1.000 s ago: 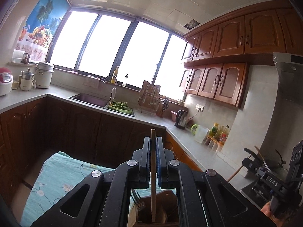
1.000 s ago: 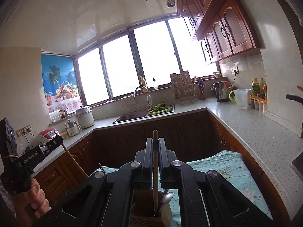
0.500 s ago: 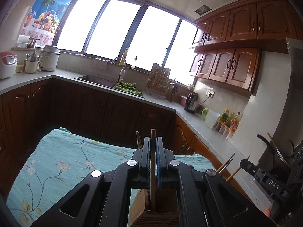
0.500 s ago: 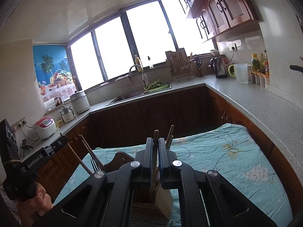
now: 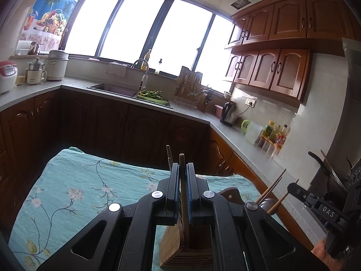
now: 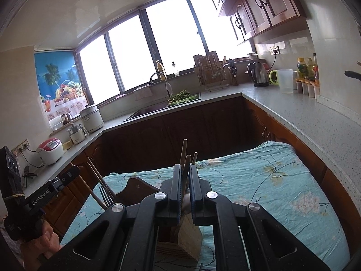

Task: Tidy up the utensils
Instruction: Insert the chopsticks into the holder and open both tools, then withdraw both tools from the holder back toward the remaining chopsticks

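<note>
A wooden utensil holder (image 5: 180, 246) stands on the floral cloth, seen below the jaws in both views (image 6: 187, 241). My left gripper (image 5: 183, 176) is shut on a wooden chopstick (image 5: 182, 160) whose lower end reaches into the holder. My right gripper (image 6: 185, 178) is shut on another wooden chopstick (image 6: 186, 161), also pointing down into the holder. More chopsticks (image 6: 183, 149) stand upright in it. In the right wrist view the left gripper's body (image 6: 42, 196) shows at left beside chopsticks and a fork (image 6: 105, 195).
The teal floral cloth (image 5: 79, 187) covers the table. A brown wooden board (image 6: 137, 186) lies behind the holder. Kitchen counters with a sink (image 5: 112, 89), kettle (image 5: 229, 113) and rice cooker (image 5: 6, 75) ring the table.
Both grippers have tilted further down and lowered their chopsticks toward the holder. More of the cloth and holder is in view.
</note>
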### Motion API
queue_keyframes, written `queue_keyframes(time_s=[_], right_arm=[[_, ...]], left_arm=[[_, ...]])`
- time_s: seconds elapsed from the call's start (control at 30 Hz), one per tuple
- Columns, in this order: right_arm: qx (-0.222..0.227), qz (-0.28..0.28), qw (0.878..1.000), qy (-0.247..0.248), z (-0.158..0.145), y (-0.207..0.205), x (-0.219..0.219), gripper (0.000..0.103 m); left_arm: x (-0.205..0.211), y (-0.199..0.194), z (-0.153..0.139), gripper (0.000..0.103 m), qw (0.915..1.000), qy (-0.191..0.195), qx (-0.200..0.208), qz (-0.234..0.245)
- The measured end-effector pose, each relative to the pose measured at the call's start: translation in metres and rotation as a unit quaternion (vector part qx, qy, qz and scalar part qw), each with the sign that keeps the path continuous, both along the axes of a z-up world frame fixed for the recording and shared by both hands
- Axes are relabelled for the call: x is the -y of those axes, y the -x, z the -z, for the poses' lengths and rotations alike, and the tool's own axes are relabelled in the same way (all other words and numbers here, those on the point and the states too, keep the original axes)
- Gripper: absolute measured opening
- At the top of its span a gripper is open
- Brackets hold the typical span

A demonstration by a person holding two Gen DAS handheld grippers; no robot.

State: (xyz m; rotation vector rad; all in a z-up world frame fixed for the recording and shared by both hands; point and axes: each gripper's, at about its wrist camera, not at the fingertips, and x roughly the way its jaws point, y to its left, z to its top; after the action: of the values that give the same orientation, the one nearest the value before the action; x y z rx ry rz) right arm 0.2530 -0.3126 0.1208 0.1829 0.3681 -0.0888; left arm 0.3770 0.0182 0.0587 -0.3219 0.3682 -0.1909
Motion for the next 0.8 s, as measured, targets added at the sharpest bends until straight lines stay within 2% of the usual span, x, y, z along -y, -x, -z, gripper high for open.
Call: queue_keyframes(time_s=[0.1,0.13,0.17,0.2,0.23,0.27,0.3,0.37,0.43,0.47,0.63,0.8], right_arm=[[0.004,-0.005,1.000,-0.008,0.000,0.002,0.001,0.012],[0.006,-0.009,1.000,-0.014,0.000,0.003,0.002,0.020],[0.011,-0.011,1.000,-0.019,-0.002,0.005,0.003,0.039],[0.018,-0.011,1.000,-0.021,-0.003,0.008,0.003,0.050],[0.026,-0.010,0.999,-0.022,-0.005,0.012,0.003,0.064],[0.034,-0.007,0.999,-0.021,-0.008,0.017,0.003,0.067],[0.039,-0.003,0.999,-0.018,-0.010,0.021,0.003,0.067],[0.045,0.000,0.999,-0.020,-0.013,0.028,0.004,0.078],[0.049,-0.002,0.998,-0.025,-0.013,0.036,0.006,0.088],[0.049,-0.003,0.998,-0.026,-0.013,0.040,0.006,0.092],[0.038,0.002,0.999,-0.033,0.001,0.064,0.006,0.102],[0.010,0.009,1.000,-0.022,0.027,0.088,0.002,0.102]], left_arm=[[-0.003,0.003,0.000,0.012,0.9999,0.002,-0.011,0.004],[-0.006,0.006,0.000,0.024,0.9999,0.001,-0.011,0.001],[-0.008,0.010,0.000,0.035,1.0000,0.003,-0.007,-0.001],[-0.010,0.012,-0.002,0.039,1.0000,0.003,-0.005,-0.002],[-0.011,0.015,-0.003,0.048,1.0000,0.005,-0.006,-0.002],[-0.013,0.016,-0.002,0.061,0.9999,0.006,-0.009,-0.004],[-0.015,0.020,-0.002,0.065,0.9999,0.008,-0.010,-0.008],[-0.018,0.028,-0.002,0.069,0.9999,0.008,-0.007,-0.010],[-0.019,0.039,0.002,0.077,0.9998,0.006,-0.016,-0.015],[-0.019,0.047,0.003,0.077,0.9997,0.008,-0.017,-0.014],[-0.020,0.084,0.013,0.082,0.9992,0.005,-0.035,-0.016],[-0.016,0.118,0.023,0.086,0.9975,-0.004,-0.070,-0.014]])
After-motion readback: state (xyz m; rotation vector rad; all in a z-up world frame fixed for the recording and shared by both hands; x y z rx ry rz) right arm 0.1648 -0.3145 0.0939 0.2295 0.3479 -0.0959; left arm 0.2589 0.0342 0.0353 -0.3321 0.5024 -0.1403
